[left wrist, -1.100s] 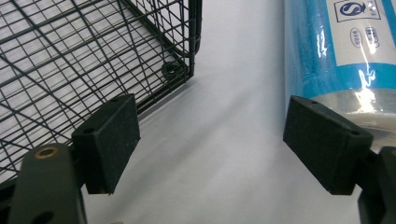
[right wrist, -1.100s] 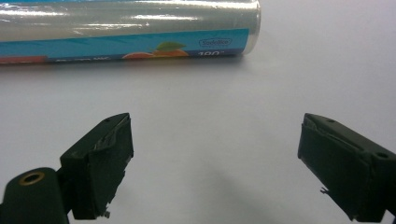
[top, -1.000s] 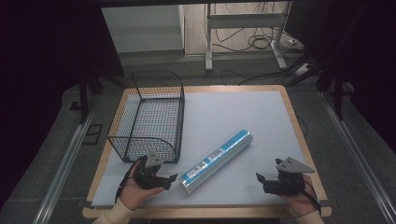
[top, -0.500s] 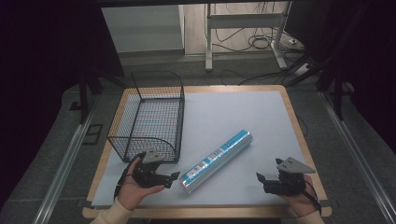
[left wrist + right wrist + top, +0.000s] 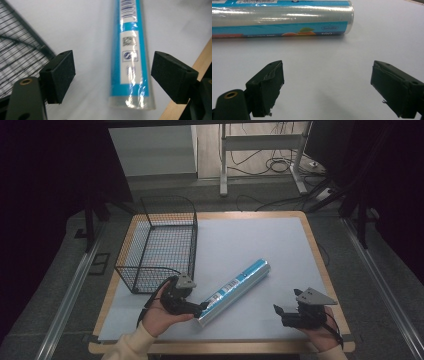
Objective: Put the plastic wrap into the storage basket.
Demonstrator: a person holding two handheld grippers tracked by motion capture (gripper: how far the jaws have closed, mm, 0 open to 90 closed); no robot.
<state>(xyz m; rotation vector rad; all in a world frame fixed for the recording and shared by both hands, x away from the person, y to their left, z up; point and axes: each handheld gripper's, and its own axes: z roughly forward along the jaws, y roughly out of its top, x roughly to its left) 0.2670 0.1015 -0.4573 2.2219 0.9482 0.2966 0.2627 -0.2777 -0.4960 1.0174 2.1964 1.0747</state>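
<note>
**Two open grippers beside a roll of cling film**

Where the left gripper view meets its top edge, the blue-and-clear roll of cling film (image 5: 131, 55) is cut off, and its small print is too blurred to read. Seen from the high view, the roll (image 5: 234, 292) lies slantwise on the pale table (image 5: 250, 245), its far end pointing to about two o'clock. The left gripper (image 5: 202, 309) sits at the roll's near end, jaws wide, the roll between them but not pressed by the pads. At about three o'clock from that end, well apart, the right gripper (image 5: 278, 310) rests with jaws wide and nothing between them. At ten o'clock from the roll stands a black wire basket (image 5: 155, 245), its near corner partly hidden by the left hand (image 5: 160, 312).
</note>
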